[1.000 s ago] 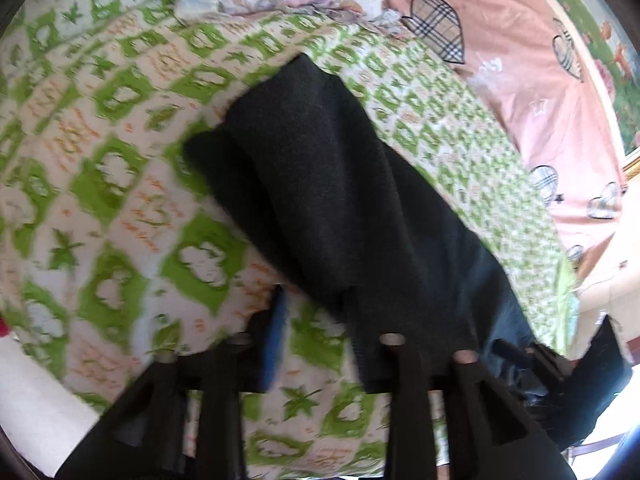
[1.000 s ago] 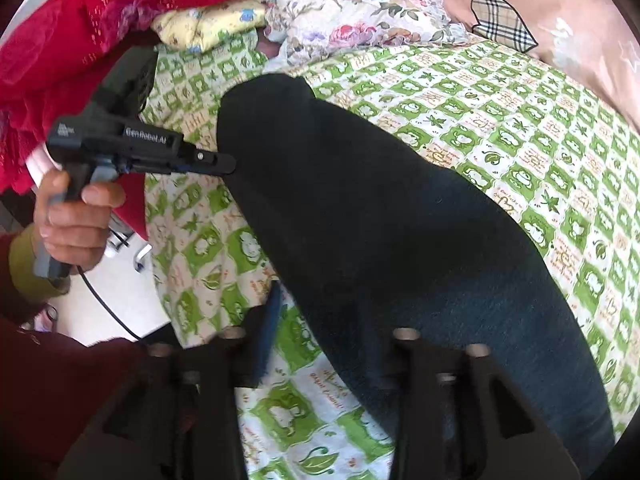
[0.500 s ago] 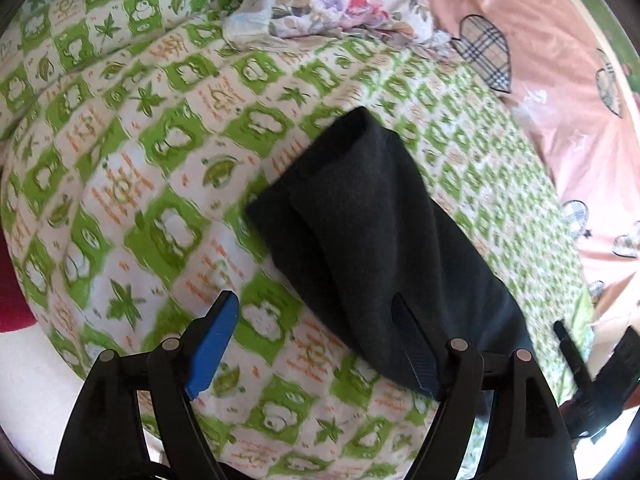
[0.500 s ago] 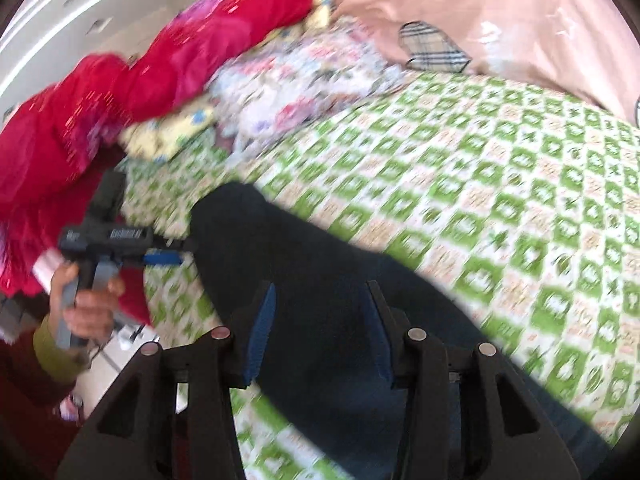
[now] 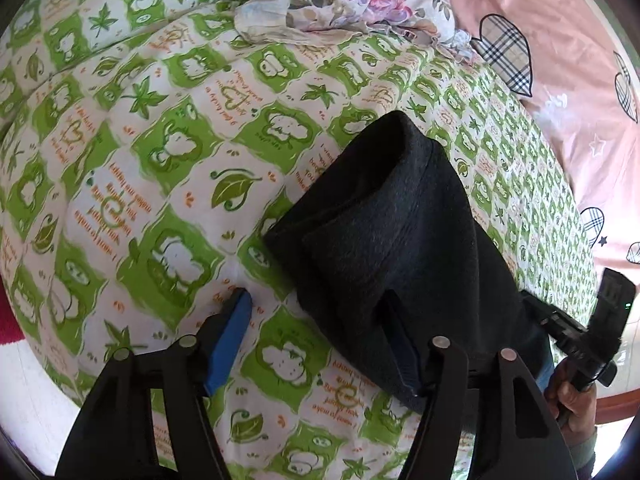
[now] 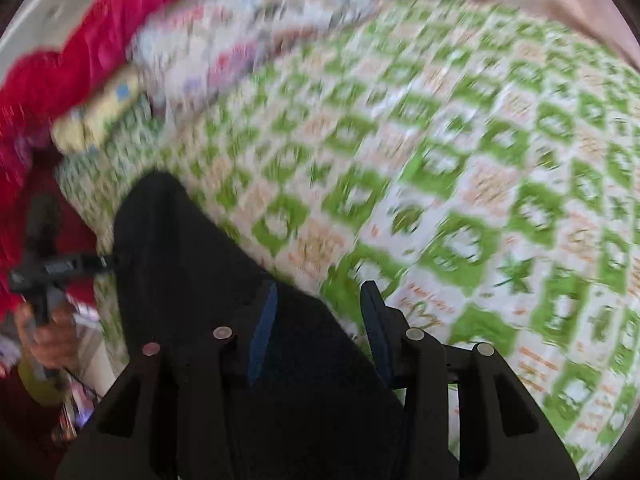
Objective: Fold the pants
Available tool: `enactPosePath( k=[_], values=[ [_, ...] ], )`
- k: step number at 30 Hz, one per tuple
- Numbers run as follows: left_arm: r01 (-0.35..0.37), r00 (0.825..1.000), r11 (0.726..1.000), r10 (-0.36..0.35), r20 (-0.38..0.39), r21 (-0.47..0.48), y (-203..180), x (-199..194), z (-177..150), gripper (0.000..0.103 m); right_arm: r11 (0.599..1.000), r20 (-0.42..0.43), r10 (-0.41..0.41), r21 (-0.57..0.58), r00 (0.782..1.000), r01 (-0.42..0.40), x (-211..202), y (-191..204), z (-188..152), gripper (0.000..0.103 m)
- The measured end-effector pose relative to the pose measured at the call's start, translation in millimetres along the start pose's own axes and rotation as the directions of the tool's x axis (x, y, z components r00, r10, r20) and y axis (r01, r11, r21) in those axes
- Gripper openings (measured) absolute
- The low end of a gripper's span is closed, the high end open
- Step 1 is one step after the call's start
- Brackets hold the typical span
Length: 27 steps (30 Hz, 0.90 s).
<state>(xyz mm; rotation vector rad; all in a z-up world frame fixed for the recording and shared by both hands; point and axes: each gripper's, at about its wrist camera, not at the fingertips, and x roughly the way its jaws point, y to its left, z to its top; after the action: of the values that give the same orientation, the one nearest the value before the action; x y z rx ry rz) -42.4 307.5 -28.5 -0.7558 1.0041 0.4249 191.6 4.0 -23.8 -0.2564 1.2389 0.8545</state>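
Pants (image 5: 400, 240), dark and already doubled into a long thick strip, lie diagonally across the green-and-white quilt (image 5: 168, 152) on the bed. The left gripper (image 5: 320, 320) straddles the near edge of the strip: its jaws are closing from a wide stance, one blue pad (image 5: 230, 336) on bare quilt and the other over the dark cloth, with nothing pinched yet. The right gripper (image 6: 316, 320), narrower and also closing, sits over the opposite edge in a blurred view, its left pad on the fabric and its right one over the quilt; it does not appear to hold anything.

The main risk, in my judgement, is that either gripper nips quilt along with the pants, or catches only the top layer, so the stacked layers slide apart on lifting. The floral bedding (image 5: 352, 4) heaped just beyond the strip's far end could also foul a fold carried that way.
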Motion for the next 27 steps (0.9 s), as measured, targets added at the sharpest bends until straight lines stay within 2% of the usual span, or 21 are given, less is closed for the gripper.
enactPosePath(
  k=[2,3,4,5,7,8,9,12,13,16,17,19,21,23,27],
  values=[
    [-0.004,1.000,1.000,0.003,0.010,0.016,-4.1,3.0,1.6,0.063,0.999,-0.016,-0.017,-0.044,1.000,0.016,6.3,6.4,-2.2,0.041],
    [-0.003,1.000,1.000,0.003,0.020,0.025,-6.6,4.5,2.4,0.060,0.999,-0.020,-0.011,-0.049,1.000,0.010,6.3,6.7,-2.9,0.036],
    [-0.003,0.999,0.999,0.002,0.032,0.037,-10.1,6.7,3.6,0.058,0.999,-0.028,0.011,-0.042,1.000,-0.012,6.4,6.3,-2.5,0.025],
    [-0.002,0.999,0.999,0.000,0.043,0.049,-12.9,8.6,4.1,0.049,0.999,-0.035,0.022,-0.038,0.999,-0.024,6.1,6.3,-3.0,0.023],
    [0.002,0.998,0.997,-0.007,0.065,0.073,-19.0,10.6,5.1,0.038,0.998,-0.035,-0.001,-0.062,0.999,-0.001,4.1,11.8,-5.0,0.016],
    [0.018,0.997,0.997,-0.024,0.069,0.080,-20.7,9.0,5.0,0.027,0.998,-0.023,-0.013,-0.069,1.000,0.011,0.2,14.2,-6.5,0.014],
    [0.043,0.996,0.995,-0.050,0.078,0.088,-22.2,4.7,5.1,0.022,0.997,-0.003,-0.026,-0.076,1.000,0.026,-4.6,18.9,-7.8,0.013],
    [0.132,0.976,0.986,-0.148,0.158,0.105,-19.4,-25.0,4.7,0.018,0.995,0.112,-0.054,-0.076,0.992,0.063,-32.9,29.9,-10.1,0.012],
    [0.162,0.965,0.980,-0.182,0.189,0.115,-18.3,-37.8,3.7,0.018,0.995,0.155,-0.062,-0.066,0.986,0.073,-43.0,32.5,-10.7,0.012],
    [0.197,0.934,0.965,-0.239,0.265,0.173,-19.0,-67.1,0.2,0.018,0.988,0.265,-0.127,-0.055,0.956,0.146,-60.5,44.5,-11.1,0.011],
    [0.191,0.930,0.963,-0.241,0.279,0.192,-21.5,-72.3,-0.1,0.018,0.987,0.283,-0.134,-0.049,0.950,0.154,-61.0,46.0,-9.9,0.011],
    [0.158,0.928,0.963,-0.221,0.300,0.219,-25.1,-75.3,1.0,0.018,0.984,0.299,-0.150,-0.043,0.942,0.171,-54.7,48.6,-7.1,0.011],
    [0.127,0.934,0.968,-0.191,0.302,0.217,-23.7,-68.5,5.1,0.018,0.979,0.302,-0.172,-0.050,0.938,0.195,-40.5,52.6,-3.3,0.011],
    [0.101,0.946,0.974,-0.156,0.283,0.201,-19.5,-53.9,9.4,0.018,0.975,0.293,-0.192,-0.048,0.937,0.215,-24.7,53.0,-0.2,0.011],
    [-0.029,0.972,0.973,-0.027,0.235,0.230,-13.3,-19.5,9.2,0.019,0.974,0.251,-0.218,-0.001,0.943,0.226,0.9,46.0,1.5,0.011]
  ],
)
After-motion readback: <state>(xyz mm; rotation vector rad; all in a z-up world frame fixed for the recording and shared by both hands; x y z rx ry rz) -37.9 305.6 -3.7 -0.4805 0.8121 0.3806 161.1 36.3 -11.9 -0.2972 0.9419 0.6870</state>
